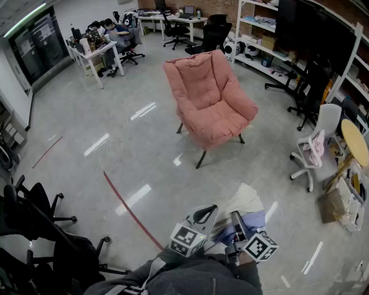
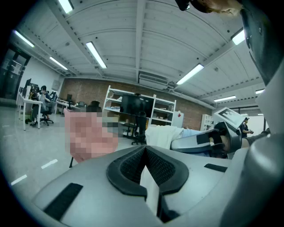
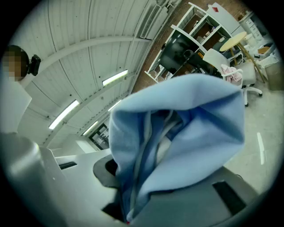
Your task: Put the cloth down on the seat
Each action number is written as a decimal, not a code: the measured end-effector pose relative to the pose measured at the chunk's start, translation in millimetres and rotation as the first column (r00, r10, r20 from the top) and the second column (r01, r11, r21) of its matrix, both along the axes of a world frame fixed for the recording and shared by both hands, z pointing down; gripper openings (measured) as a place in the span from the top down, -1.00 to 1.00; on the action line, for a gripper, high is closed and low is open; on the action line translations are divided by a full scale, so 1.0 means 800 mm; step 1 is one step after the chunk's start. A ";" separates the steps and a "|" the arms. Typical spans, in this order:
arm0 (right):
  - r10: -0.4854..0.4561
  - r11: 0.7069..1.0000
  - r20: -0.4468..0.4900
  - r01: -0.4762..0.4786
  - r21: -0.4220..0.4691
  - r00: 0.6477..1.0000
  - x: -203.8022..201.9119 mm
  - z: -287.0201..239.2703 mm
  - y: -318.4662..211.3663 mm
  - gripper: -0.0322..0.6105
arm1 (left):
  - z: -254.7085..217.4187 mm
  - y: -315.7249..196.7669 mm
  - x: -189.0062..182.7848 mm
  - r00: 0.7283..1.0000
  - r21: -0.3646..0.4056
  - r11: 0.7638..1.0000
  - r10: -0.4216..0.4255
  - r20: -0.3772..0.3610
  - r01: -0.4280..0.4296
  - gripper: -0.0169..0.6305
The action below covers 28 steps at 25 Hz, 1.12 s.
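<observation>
The right tool (image 1: 237, 222) is clenched on a bunched blue cloth (image 3: 186, 124), carried low before the person and well apart from the pink armchair (image 1: 210, 103). The left tool (image 2: 145, 150) is closed on nothing. Most folds bulge outside the pinch, so the bundle may slip to the floor (image 1: 115, 144) short of the seat (image 1: 218, 122)

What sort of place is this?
Likely a shared office or lab: people at desks with computers, open shelving against a brick wall, and swivel chairs on a bare polished floor.
</observation>
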State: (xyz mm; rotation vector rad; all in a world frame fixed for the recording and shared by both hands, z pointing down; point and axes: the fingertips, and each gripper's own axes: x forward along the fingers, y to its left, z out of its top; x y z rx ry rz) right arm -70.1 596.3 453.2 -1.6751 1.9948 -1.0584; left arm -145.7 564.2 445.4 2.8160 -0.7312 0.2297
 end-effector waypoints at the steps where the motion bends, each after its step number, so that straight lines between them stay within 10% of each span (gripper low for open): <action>1: -0.009 1.000 -0.002 0.009 0.002 1.000 -0.001 -0.001 -0.002 0.58 | -0.003 -0.001 0.002 1.000 0.006 1.000 0.002 -0.002 -0.002 0.92; 28: -0.037 0.999 0.018 0.037 -0.036 0.999 -0.035 0.016 -0.037 0.58 | 0.015 -0.035 -0.019 0.999 -0.017 1.000 0.000 0.033 0.001 0.92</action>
